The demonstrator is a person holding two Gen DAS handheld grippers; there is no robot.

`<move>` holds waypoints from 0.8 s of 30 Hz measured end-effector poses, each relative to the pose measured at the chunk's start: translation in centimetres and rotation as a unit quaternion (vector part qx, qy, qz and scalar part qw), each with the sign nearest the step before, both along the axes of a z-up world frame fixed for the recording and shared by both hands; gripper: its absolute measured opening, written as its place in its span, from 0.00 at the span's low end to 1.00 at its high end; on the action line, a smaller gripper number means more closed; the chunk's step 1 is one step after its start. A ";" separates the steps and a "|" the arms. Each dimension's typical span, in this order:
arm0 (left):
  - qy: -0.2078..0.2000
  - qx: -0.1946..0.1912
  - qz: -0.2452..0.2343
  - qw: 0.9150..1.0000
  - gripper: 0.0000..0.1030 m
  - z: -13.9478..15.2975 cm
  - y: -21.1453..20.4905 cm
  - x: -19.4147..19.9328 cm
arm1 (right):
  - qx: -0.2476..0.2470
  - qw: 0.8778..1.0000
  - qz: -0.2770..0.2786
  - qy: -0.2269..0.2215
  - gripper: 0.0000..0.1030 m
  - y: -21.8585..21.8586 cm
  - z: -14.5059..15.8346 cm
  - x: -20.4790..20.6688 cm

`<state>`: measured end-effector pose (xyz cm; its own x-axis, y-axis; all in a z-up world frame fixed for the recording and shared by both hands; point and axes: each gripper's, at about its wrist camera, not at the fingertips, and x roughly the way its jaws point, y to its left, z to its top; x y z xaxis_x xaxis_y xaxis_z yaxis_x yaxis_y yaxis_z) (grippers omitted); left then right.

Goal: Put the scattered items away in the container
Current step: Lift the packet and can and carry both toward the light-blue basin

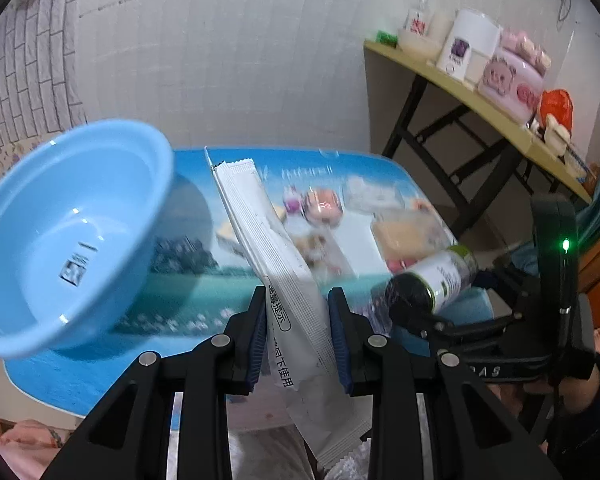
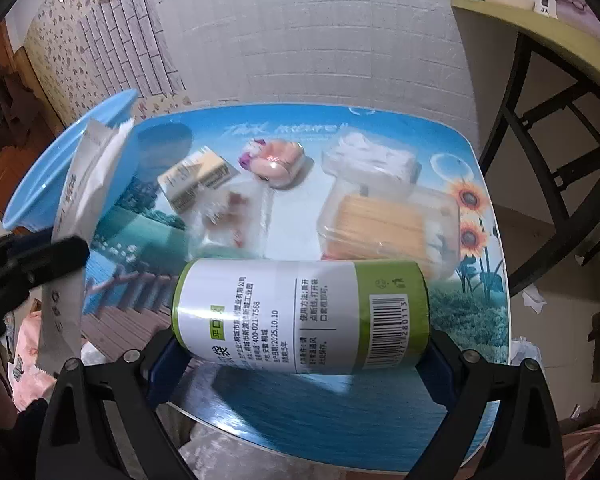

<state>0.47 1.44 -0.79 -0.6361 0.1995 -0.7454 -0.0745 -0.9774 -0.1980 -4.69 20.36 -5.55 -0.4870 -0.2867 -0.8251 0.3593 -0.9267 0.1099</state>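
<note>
The left gripper [image 1: 298, 336] angles downward over the near edge of the table [image 1: 188, 296], its blue pads clamped on a long white sachet [image 1: 278, 264] that stands tilted between them, top end leaning toward the far left. The sachet's lower end hangs below the jaws and is partly cut off by the gripper frame. The printed text on it is only partly readable.

The right gripper [image 2: 300, 354] also tilts downward, its pads pressing the two ends of a roll with a white and green label [image 2: 300, 316], held sideways above the table's near part. From the left wrist view the same roll [image 1: 432, 280] appears blurred, and the person's hand [image 1: 576, 380] on the right gripper's handle is mostly cut off at the frame edge.

The blue basin [image 1: 66, 236] sits at the table's left side, with nothing in it where it shows; in the right wrist view the sachet [image 2: 88, 184] covers much of it. Still on the table lie a small cardboard box [image 2: 198, 180], a pink rounded item [image 2: 276, 162], a clear pack with white contents [image 2: 370, 160] and a clear pack with yellow contents [image 2: 384, 228]. A blurred transparent packet [image 2: 230, 216] in front of the box is hard to identify.
</note>
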 end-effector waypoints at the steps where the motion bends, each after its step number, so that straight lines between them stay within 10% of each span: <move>1: 0.005 0.004 0.006 1.000 0.27 0.4 -0.5 -0.1 | -0.002 1.000 0.001 0.002 0.94 -0.2 0.3 0.1; 24: 0.065 -0.001 0.083 0.994 0.27 4.3 -10.6 0.1 | -0.024 0.999 0.002 0.039 0.94 -5.3 5.4 -0.9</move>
<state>0.57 -9.21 3.53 -0.7516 0.0818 -0.6545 0.0629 -0.9789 -0.1945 -5.57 15.04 -0.11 -0.5478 -0.3277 -0.7698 0.3725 -0.9194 0.1263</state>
